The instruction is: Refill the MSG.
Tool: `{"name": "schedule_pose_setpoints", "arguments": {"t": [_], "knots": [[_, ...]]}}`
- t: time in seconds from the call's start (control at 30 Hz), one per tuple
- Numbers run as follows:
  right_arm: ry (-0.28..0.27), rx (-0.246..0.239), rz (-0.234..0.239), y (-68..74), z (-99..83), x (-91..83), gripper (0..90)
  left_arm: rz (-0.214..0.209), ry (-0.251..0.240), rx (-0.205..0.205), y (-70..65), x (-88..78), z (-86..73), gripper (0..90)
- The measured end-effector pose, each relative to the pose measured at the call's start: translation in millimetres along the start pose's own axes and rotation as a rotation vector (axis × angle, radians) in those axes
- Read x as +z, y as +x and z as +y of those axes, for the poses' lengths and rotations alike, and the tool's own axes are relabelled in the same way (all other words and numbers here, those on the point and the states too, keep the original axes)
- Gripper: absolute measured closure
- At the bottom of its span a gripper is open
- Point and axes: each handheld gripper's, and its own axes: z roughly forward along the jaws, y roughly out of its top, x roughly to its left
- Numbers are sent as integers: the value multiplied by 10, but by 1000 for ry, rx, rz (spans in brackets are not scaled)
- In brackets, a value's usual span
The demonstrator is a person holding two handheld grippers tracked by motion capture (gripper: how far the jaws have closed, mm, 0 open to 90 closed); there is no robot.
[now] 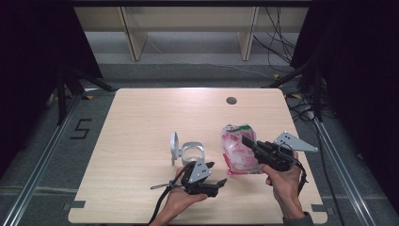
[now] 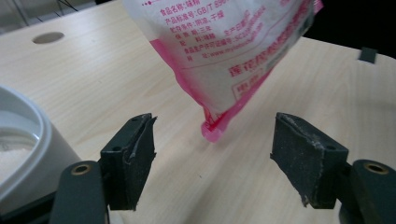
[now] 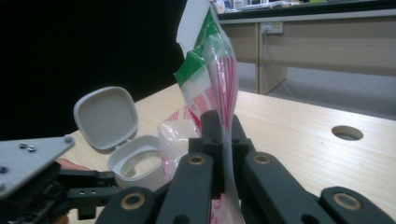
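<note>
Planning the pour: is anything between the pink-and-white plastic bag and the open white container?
Nothing visible. The pink-and-white plastic bag, clamped by the right gripper, stands beside the open white container, its lid flipped back; bare table lies between.

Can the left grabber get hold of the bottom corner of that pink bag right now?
Probably yes. The left gripper is open, the pink bag's bottom corner hangs just ahead between its jaws, and nothing blocks the way.

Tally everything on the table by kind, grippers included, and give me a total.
Plastic bags, pink and white with a green top: 1, the bag, clamped in the right gripper.
White containers with a hinged lid standing open: 1, the container.
Hand-held grippers: 2, counting the left gripper, its jaws apart.
Total: 4
</note>
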Motion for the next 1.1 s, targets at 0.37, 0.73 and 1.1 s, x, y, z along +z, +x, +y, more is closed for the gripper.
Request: {"name": "schedule_pose_setpoints", "arguments": {"t": [0.37, 0.73, 1.1], "knots": [[-53, -31, 56, 208, 170, -6, 900, 41, 3, -17, -150, 182, -99, 265], [-54, -48, 131, 386, 247, 15, 900, 60, -40, -49, -196, 208, -145, 358], [-68, -57, 129, 409, 276, 73, 900, 92, -95, -56, -252, 159, -162, 683]]}}
